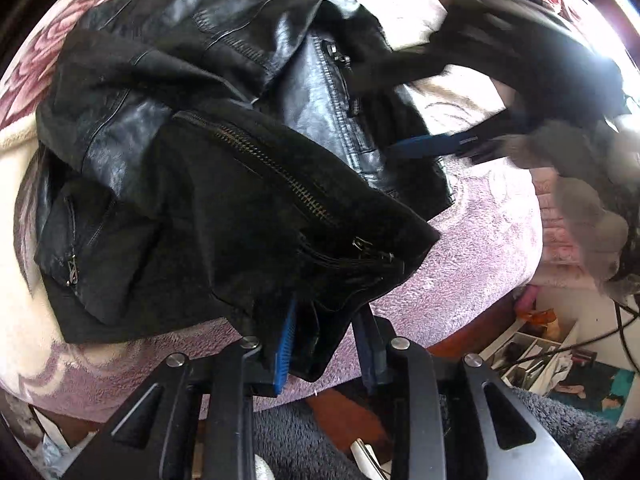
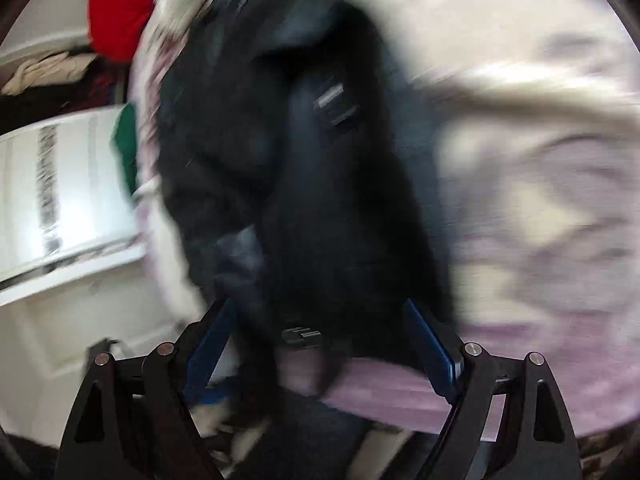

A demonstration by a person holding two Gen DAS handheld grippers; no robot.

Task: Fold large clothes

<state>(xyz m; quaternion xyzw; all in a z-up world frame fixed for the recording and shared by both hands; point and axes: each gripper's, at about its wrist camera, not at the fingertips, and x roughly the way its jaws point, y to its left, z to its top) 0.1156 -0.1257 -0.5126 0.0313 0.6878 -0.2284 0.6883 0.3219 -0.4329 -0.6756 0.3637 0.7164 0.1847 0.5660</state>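
Observation:
A black leather jacket with zips lies crumpled on a pink and cream flowered blanket. My left gripper is shut on a zipped corner of the jacket at its near edge. My right gripper shows in the left wrist view at the jacket's right side, blurred, its blue fingers wide apart. In the right wrist view the jacket is a dark blur and my right gripper is open, its blue fingers standing either side of the cloth.
The bed's edge runs along the near right, with a grey rug and floor clutter below. In the right wrist view a white cabinet and a red cloth stand to the left.

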